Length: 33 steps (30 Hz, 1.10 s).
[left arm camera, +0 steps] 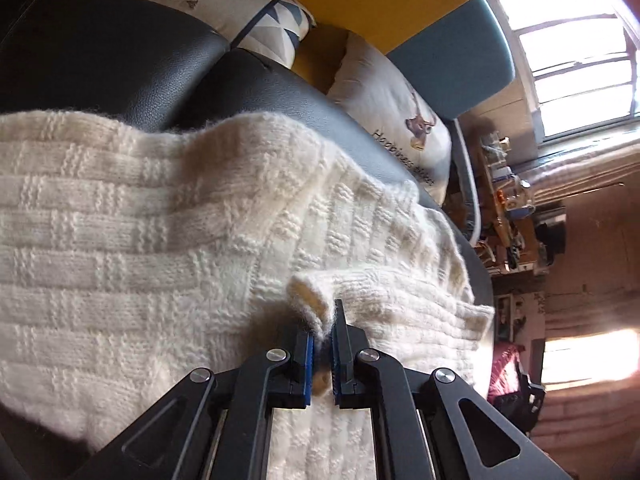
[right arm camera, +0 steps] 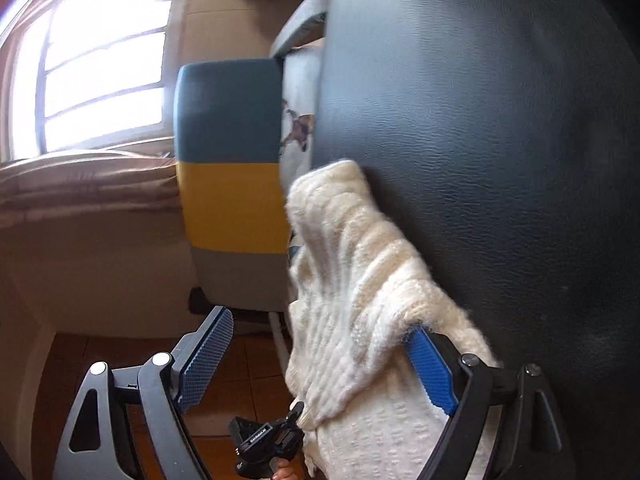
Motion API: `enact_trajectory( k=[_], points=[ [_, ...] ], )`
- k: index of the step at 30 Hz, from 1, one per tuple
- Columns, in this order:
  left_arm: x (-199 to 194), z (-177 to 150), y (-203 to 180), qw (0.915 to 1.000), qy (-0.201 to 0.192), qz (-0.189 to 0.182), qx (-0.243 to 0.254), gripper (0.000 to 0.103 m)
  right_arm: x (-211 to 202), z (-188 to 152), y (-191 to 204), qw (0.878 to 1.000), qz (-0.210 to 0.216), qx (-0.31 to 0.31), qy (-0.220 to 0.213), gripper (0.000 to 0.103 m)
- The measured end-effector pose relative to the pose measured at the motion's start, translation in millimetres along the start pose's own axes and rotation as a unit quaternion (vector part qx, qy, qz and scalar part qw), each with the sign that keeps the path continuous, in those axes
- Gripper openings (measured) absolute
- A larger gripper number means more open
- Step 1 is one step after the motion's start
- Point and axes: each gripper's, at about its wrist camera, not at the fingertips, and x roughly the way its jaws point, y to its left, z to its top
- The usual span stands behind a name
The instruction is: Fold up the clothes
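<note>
Two hand-held grippers were on one garment, a cream knitted sweater [left arm camera: 160, 240], which lay spread over a dark leather sofa seat [left arm camera: 120, 60]. In the left wrist view the knit covered most of the cushion, its far edge short of the seat back.

Left hand-held gripper [left arm camera: 323, 344]: jaws pressed together, pinching a small raised tuck of the sweater's edge between the blue pads [left arm camera: 308, 364]. A tab of knit stood up just beyond the fingertips. Judgement: the pinch sat at a corner or hem so that this edge could be carried across the body of the garment as a fold. The tool pointed steeply down at the fabric.

Right hand-held gripper [right arm camera: 320, 360]: jaws spread wide. The right blue pad [right arm camera: 432, 372] touched the sweater [right arm camera: 360, 300] where it draped over the seat [right arm camera: 480, 160]; the left pad [right arm camera: 208, 356] stood well apart over the tiled floor [right arm camera: 240, 400]. Nothing was clamped. Judgement: it was positioned at the hanging portion, either to take a grip or having let go; I could not tell which.

Beyond the sofa: a printed cushion [left arm camera: 400, 108], a patterned cushion [left arm camera: 248, 12], a blue-and-yellow chair [right arm camera: 232, 152], bright window [right arm camera: 100, 72].

Judgement: fold in an early stage; the hanging part would need lifting onto the seat before a tidy fold.
</note>
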Motion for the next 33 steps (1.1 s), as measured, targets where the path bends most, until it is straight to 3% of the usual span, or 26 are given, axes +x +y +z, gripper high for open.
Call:
enact_trajectory(
  k=[1, 3, 4, 8, 10, 12, 14, 16, 20, 25, 30, 33],
  points=[
    [-2.2, 0.0, -1.8, 0.9999, 0.000, 0.009, 0.008, 0.007, -0.7, -2.1, 0.7, 1.000, -0.013, -0.014, 0.004, 0.085],
    [-2.1, 1.7, -4.2, 0.9971, 0.015, 0.071, 0.025, 0.007, -1.3, -5.6, 4.3, 0.999, -0.025, -0.040, 0.016, 0.085],
    [-3.6, 2.3, -4.0, 0.9969, 0.022, 0.071, 0.026, 0.009, -2.5, -6.6, 5.0, 0.998, -0.026, -0.047, 0.018, 0.085],
    [-24.7, 10.6, -15.4, 0.9916, 0.007, 0.117, 0.055, 0.030, -6.6, -5.2, 1.3, 0.998, -0.012, -0.050, 0.018, 0.085],
    [-37.3, 15.5, -24.0, 0.9871, -0.007, 0.143, 0.073, 0.033, -6.2, -6.8, 5.3, 0.997, -0.002, -0.069, 0.016, 0.085],
    [-47.2, 20.8, -50.2, 0.9864, -0.040, 0.124, 0.100, 0.033, -1.5, -8.4, 9.4, 0.997, 0.003, -0.081, 0.020, 0.085],
    [-45.9, 19.8, -88.7, 0.9838, -0.045, 0.079, 0.154, 0.038, 7.3, -8.1, 11.9, 0.997, 0.010, -0.075, 0.022, 0.085],
    [-21.9, 13.4, -133.1, 0.9785, -0.010, 0.022, 0.205, 0.045, 10.5, -10.7, 11.1, 0.997, 0.004, -0.079, 0.018, 0.085],
    [50.7, -0.9, -210.0, 0.9569, 0.087, -0.063, 0.270, 0.046, 16.9, -19.0, 19.2, 0.991, -0.023, -0.132, 0.030, 0.085],
    [156.4, -9.3, -272.6, 0.9268, 0.200, -0.080, 0.308, 0.046, 26.6, -23.3, 27.7, 0.979, -0.058, -0.187, 0.052, 0.085],
    [216.7, -3.4, -298.8, 0.9064, 0.249, -0.044, 0.339, 0.046, 22.6, -18.4, 22.4, 0.984, -0.028, -0.173, 0.043, 0.085],
    [233.4, -5.6, -307.4, 0.8909, 0.280, -0.047, 0.355, 0.046, 22.6, -19.9, 22.8, 0.982, -0.027, -0.185, 0.036, 0.085]
  ],
)
